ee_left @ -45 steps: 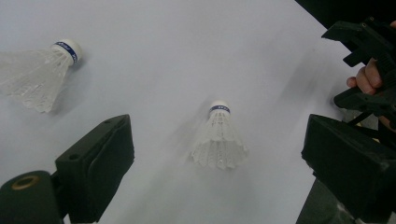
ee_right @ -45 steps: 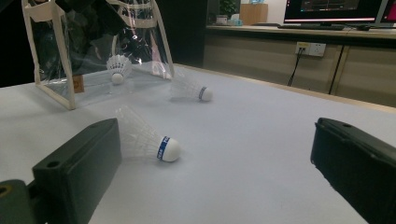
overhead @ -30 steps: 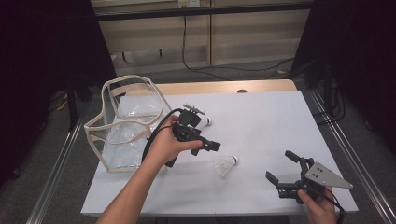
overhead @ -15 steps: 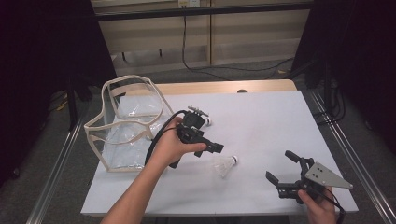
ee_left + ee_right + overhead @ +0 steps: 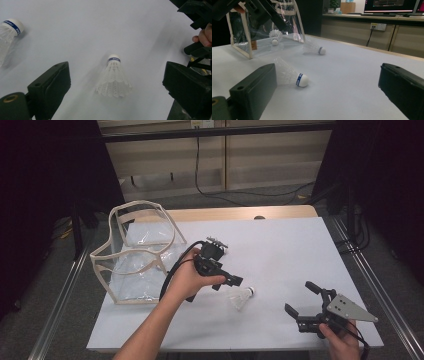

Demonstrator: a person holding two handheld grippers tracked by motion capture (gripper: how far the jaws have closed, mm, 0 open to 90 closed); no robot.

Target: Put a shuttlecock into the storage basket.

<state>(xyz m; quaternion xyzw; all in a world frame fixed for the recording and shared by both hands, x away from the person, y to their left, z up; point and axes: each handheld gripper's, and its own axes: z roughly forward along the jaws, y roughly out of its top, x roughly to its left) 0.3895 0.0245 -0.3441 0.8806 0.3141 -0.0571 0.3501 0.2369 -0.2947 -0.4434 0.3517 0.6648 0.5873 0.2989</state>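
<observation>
On a white table, a person's left gripper hovers with jaws wide apart, just above a white shuttlecock lying on its side. In the left gripper view, this shuttlecock lies between the spread jaws, touching neither; its cork carries a blue band with white lettering too small to read. A second shuttlecock lies nearer a clear bag with cream trim. The right gripper rests near the table's front edge, jaws apart, empty.
</observation>
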